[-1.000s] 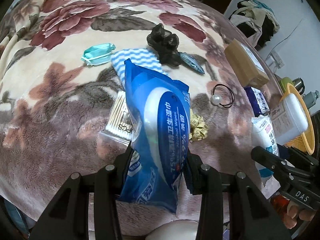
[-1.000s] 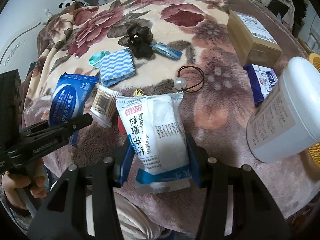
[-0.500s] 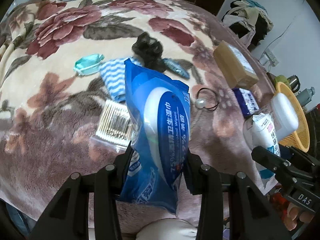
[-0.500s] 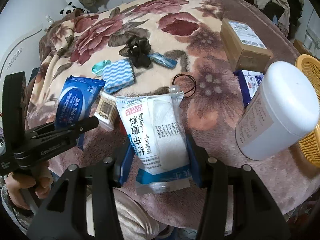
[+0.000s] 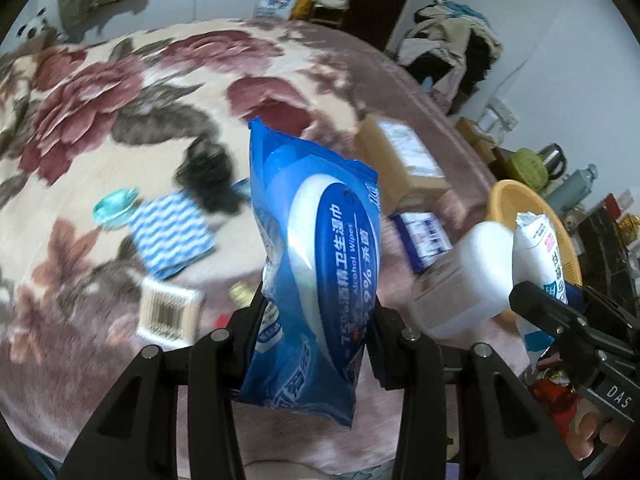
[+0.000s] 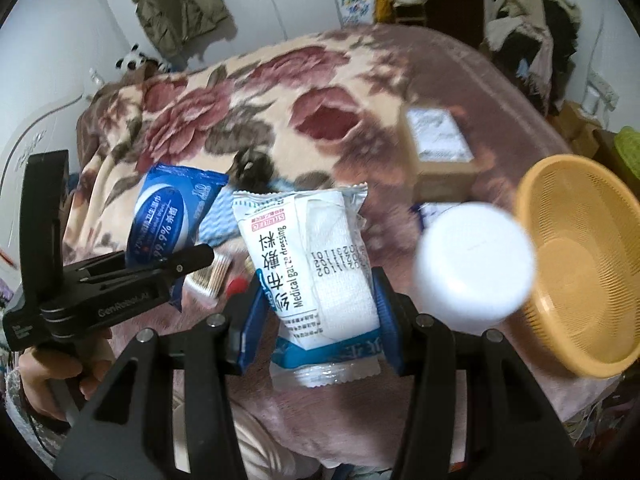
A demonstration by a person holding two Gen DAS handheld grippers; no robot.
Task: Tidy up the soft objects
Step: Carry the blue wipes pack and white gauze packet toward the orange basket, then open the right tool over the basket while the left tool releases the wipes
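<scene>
My left gripper (image 5: 318,316) is shut on a blue pack of alcohol wipes (image 5: 320,248) and holds it upright above the floral blanket; the pack also shows in the right wrist view (image 6: 168,220). My right gripper (image 6: 318,300) is shut on a white pack of medical gauze dressing (image 6: 316,264), held above the blanket's near edge; it shows at the right of the left wrist view (image 5: 540,248). An orange mesh basket (image 6: 600,300) stands to the right, empty inside.
On the blanket (image 5: 100,120) lie a blue striped cloth (image 5: 170,236), a black scrunchie (image 5: 208,176), a teal packet (image 5: 116,208), a cotton swab pack (image 5: 168,312), a cardboard box (image 5: 400,160) and a small blue box (image 5: 424,236). A white bottle (image 6: 472,268) lies next to the basket.
Both grippers have lifted with their packs and swung right, toward the orange basket. The blanket items have dropped back in view and the basket now shows fully.
</scene>
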